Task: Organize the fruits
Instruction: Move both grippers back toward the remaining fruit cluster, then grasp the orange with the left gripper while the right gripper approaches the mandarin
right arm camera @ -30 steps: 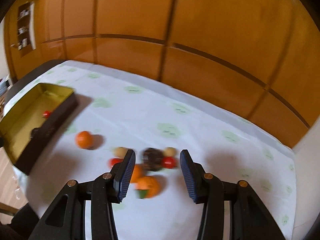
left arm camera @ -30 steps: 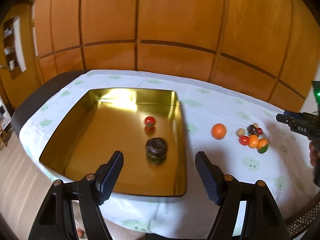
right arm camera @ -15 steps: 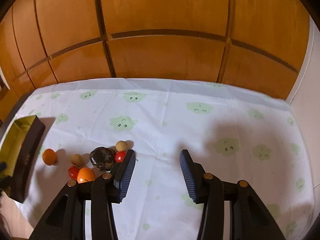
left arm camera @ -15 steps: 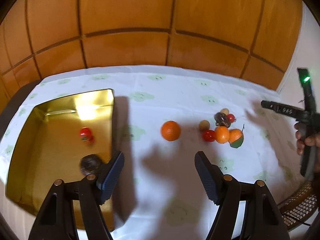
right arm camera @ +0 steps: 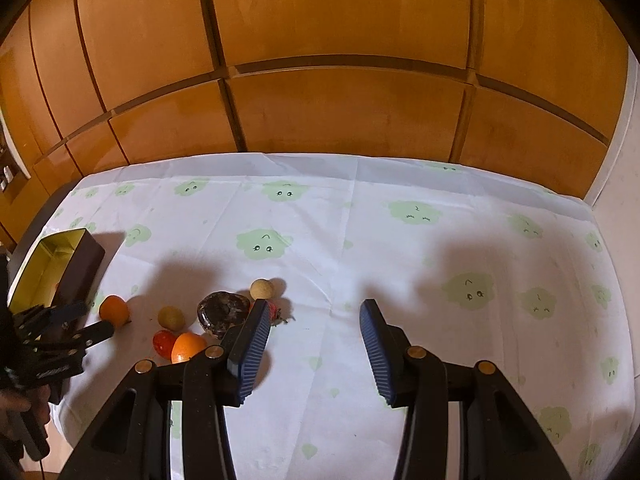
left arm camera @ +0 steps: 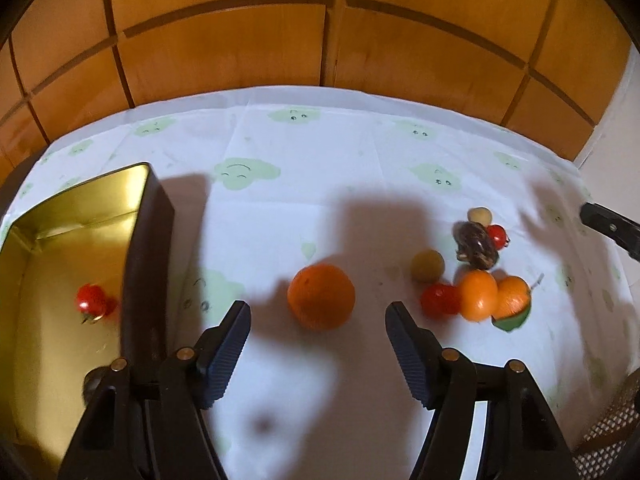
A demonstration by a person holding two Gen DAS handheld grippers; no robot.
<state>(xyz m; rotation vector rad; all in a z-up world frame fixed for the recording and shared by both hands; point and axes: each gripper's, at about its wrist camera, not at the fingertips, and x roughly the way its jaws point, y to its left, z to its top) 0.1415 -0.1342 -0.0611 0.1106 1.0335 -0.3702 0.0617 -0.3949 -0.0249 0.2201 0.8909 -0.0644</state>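
My left gripper (left arm camera: 318,322) is open and empty, with a lone orange (left arm camera: 321,297) just ahead between its fingers. A gold tin box (left arm camera: 56,236) at the left holds a red tomato (left arm camera: 91,304). A fruit cluster lies at the right: a tan ball (left arm camera: 428,266), a red tomato (left arm camera: 440,299), two orange fruits (left arm camera: 478,295), a dark brown fruit (left arm camera: 478,246). My right gripper (right arm camera: 314,322) is open and empty over the cloth, right of the cluster (right arm camera: 222,314). The orange (right arm camera: 114,311) and box (right arm camera: 60,268) show at its left.
A white tablecloth with green cloud faces (right arm camera: 400,240) covers the table. Wooden wall panels (right arm camera: 340,60) stand behind it. The left gripper (right arm camera: 86,322) shows at the left edge of the right wrist view. The right gripper's tip (left arm camera: 610,228) shows at the right edge.
My left gripper has swung right, away from the box, and closed in on the lone orange. My right gripper has shifted right of the fruit cluster. Both stay open.
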